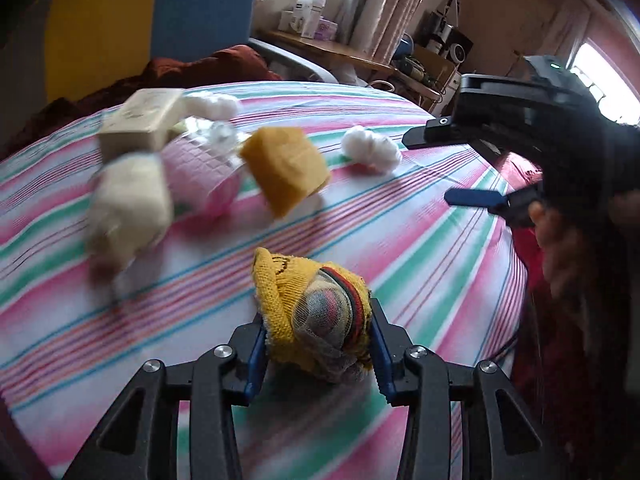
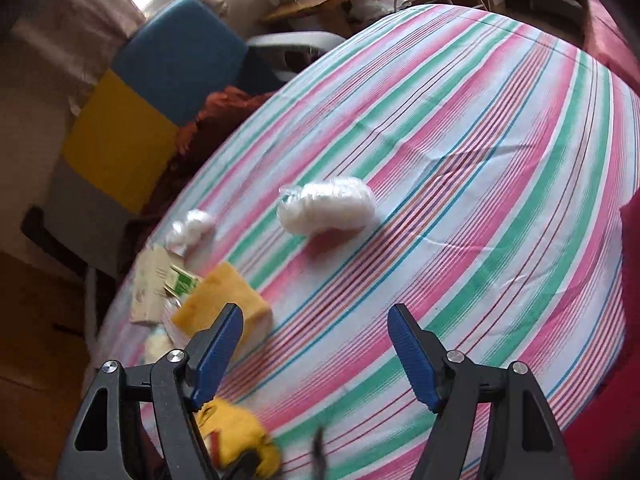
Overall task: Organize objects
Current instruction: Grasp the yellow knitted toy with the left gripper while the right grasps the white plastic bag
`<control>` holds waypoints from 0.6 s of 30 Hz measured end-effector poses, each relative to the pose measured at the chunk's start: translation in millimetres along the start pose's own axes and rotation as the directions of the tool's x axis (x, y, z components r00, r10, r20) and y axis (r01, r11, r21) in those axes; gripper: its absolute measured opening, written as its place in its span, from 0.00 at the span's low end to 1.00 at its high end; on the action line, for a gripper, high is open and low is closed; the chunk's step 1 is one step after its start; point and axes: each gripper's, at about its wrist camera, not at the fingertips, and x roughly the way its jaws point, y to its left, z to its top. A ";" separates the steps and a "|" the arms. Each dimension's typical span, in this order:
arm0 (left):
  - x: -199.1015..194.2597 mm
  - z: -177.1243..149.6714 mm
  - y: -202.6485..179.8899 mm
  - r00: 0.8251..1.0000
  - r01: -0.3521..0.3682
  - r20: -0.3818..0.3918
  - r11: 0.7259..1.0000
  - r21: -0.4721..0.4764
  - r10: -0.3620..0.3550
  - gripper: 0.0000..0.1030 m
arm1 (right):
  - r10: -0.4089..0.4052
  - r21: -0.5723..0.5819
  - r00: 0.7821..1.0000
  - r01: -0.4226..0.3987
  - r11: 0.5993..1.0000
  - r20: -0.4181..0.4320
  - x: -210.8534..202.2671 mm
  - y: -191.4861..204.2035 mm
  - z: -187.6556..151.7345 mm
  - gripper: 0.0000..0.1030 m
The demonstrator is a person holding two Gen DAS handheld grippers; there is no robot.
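1. Yellow sock bundle [image 1: 316,320]: rolled knit with a mesh-covered core, pinched between the blue pads of your left gripper [image 1: 318,354]. The fingers are closed most of the way onto it, one pad on each flank. It sits low over the striped bed sheet [image 1: 420,248]; I cannot tell whether it touches the cloth.
2. Hold the squeeze steady. The bundle is soft and probably compresses unevenly, so a loose wrap could slide off the front.
3. Your right gripper [image 2: 316,344] has its fingers spread wide with nothing between them. It hovers over bare sheet, and a corner of the yellow bundle shows at its lower left.
4. Further out lies the main cluster: orange-yellow sponge [image 1: 286,170], cream sponge [image 1: 128,204], pink quilted roll [image 1: 200,176] and a beige box [image 1: 140,124], all close together, some touching. The left view is motion-blurred here, so contact details are uncertain.
5. Two white cotton wads sit beyond: one just right of the orange sponge [image 1: 372,150], one behind the box [image 1: 214,106].
6. Judgement: carry the bundle toward the cluster, keep it low, and set it beside the sponges without knocking them. Release only once it rests on the sheet.
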 end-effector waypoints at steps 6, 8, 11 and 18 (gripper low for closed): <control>-18.4 -18.3 20.4 1.000 -0.002 0.005 0.998 -0.063 0.002 0.43 | -0.135 -0.083 0.990 0.139 0.987 0.042 11.9 13.2 43.5 0.74; -19.2 -19.9 22.9 1.000 0.002 0.008 0.996 -0.085 -0.001 0.44 | -0.176 -0.080 0.984 0.178 0.981 0.038 24.2 15.4 55.3 0.76; -19.8 -21.4 24.1 1.000 0.003 0.011 0.996 -0.093 -0.002 0.44 | -0.212 -0.087 0.977 0.214 0.973 0.037 41.4 16.5 64.3 0.81; -16.0 -25.0 22.3 1.000 0.001 0.026 0.996 -0.090 0.002 0.46 | -0.236 -0.142 0.972 0.232 0.962 -0.007 73.9 16.3 66.1 0.60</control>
